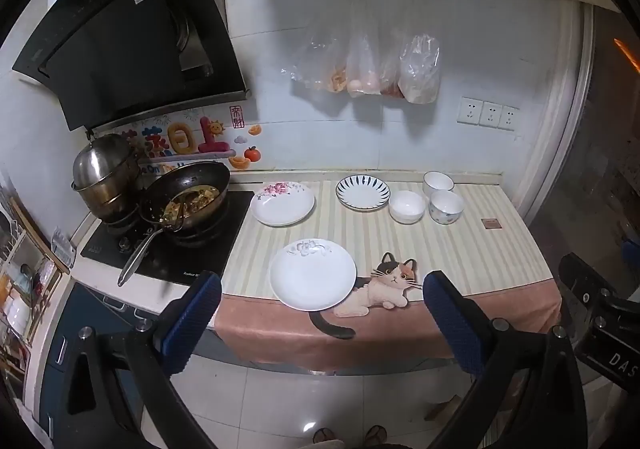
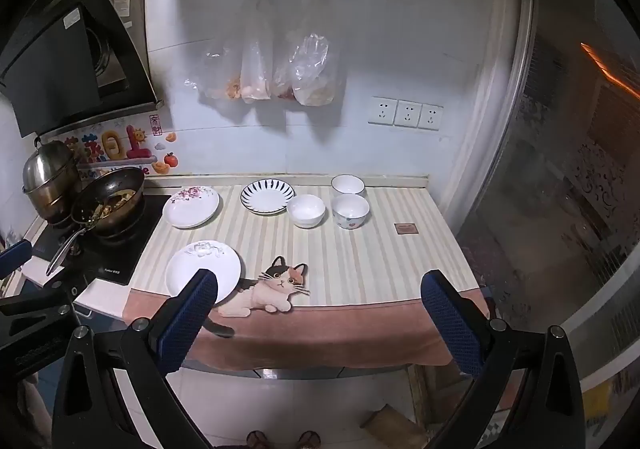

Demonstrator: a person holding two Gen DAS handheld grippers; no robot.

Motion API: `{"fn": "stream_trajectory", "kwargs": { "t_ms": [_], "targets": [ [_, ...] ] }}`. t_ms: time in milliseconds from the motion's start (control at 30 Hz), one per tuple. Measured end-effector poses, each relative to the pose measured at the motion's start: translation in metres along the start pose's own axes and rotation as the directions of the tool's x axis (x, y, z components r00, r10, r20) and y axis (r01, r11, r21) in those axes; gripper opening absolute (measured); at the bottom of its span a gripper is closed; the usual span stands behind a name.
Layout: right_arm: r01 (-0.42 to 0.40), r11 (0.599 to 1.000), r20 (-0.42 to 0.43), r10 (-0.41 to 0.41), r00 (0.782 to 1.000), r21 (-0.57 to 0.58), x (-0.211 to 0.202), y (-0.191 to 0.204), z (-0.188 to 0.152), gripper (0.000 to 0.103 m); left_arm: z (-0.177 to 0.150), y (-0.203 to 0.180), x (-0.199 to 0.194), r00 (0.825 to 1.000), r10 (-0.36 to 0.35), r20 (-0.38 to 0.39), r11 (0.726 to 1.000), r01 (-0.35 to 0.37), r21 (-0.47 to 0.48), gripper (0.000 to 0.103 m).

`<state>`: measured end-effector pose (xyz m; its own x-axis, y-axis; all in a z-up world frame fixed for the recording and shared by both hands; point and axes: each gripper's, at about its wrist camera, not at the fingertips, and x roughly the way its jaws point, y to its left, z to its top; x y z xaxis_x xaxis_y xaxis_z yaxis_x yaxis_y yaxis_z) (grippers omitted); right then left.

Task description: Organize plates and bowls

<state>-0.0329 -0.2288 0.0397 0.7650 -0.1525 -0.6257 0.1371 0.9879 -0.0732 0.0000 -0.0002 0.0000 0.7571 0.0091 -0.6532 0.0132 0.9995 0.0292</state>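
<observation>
Kitchen worktop (image 1: 460,249), cloth-covered: three plates and three bowls are seen scattered, none stacked, so sorting is judged not yet begun. One white plate (image 1: 313,274) lies at the front edge; the bowls (image 1: 434,197) cluster near the back edge. Left tool (image 1: 320,329) and right tool (image 2: 320,329) are held wide apart, empty.

In your right wrist view, the blue left finger (image 2: 188,321) covers the near rim of the front white plate (image 2: 200,269). The bags (image 1: 372,65) hanging on the wall are hazy; they seem to hold food, but you can't tell what. The label (image 1: 491,224) on the surface is too small to read. Both gripper bodies are cut off at the bottom edge.
</observation>
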Motion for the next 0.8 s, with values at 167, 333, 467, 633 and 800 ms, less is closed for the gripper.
{"fn": "stream_trajectory", "kwargs": {
  "t_ms": [167,333,467,633,800],
  "targets": [
    [-0.001,1.0,0.001,0.001,1.0,0.006,-0.0014,-0.0016,-0.0002,0.103,0.0006,-0.0007,0.0005,1.0,0.007,-0.001,1.0,-0.007,0.002,0.103],
    [0.002,1.0,-0.004,-0.002,1.0,0.008,0.0006,0.0006,0.0016,0.103,-0.0002,-0.0006,-0.0004,1.0,-0.001,0.002,1.0,0.001,0.002,0.103],
    [0.003,1.0,-0.005,-0.003,1.0,0.006,0.001,0.0035,0.0032,0.103,-0.0017,-0.0036,-0.0022,1.0,-0.003,0.008,1.0,0.002,0.007,0.103],
    [-0.002,1.0,-0.008,0.002,1.0,0.004,0.0017,0.0002,0.0058,0.103,0.0026,0.0011,0.0046,1.0,-0.004,0.003,1.0,0.004,0.005,0.103],
    [0.0,1.0,-0.009,0.0,1.0,0.004,0.0028,0.0032,0.0076,0.103,0.0024,-0.0035,0.0024,1.0,-0.003,0.01,1.0,0.003,0.004,0.103]
  ]
}}
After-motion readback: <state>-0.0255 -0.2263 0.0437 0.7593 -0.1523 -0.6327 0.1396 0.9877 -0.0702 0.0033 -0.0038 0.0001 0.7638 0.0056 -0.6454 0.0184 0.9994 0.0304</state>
